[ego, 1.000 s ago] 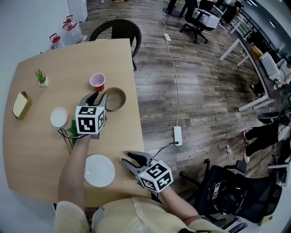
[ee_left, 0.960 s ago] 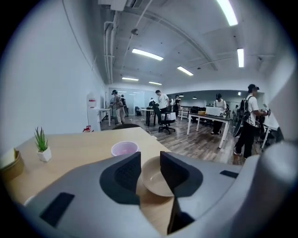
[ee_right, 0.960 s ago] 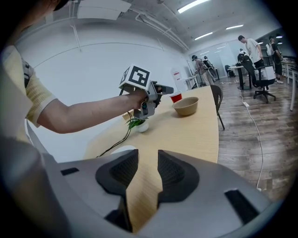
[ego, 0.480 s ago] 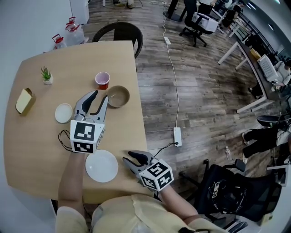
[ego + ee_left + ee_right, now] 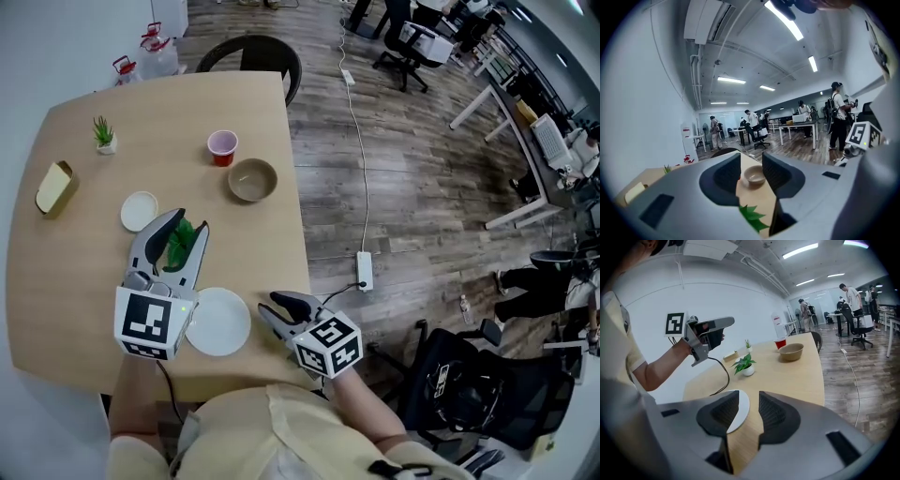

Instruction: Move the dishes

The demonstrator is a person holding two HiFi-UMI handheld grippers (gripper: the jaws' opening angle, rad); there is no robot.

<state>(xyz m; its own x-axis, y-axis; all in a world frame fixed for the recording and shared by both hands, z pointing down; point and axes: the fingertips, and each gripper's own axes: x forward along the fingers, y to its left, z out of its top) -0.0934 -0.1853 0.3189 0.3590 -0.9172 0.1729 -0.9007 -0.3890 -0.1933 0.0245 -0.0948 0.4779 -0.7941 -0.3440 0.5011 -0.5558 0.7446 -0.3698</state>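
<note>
I logged the worktop [image 5: 66,281] as pale tan wood grain. The plate [image 5: 220,322] and the small dish [image 5: 139,211] read plain white. The bowl [image 5: 252,180] was beige-brown. The cup [image 5: 222,147] was red outside and pink inside. The leaves [image 5: 178,246] showed bright green. The small plant [image 5: 104,134] had green blades in a white pot. The block [image 5: 54,187] was pale yellow. The left claw [image 5: 187,223] and right claw [image 5: 272,307] were grey with dark ribbed pads [image 5: 727,177]. Their marker cubes [image 5: 150,322] bore black squares on white. The floor [image 5: 422,187] was grey-brown planking, crossed by a white cable [image 5: 359,141].
</note>
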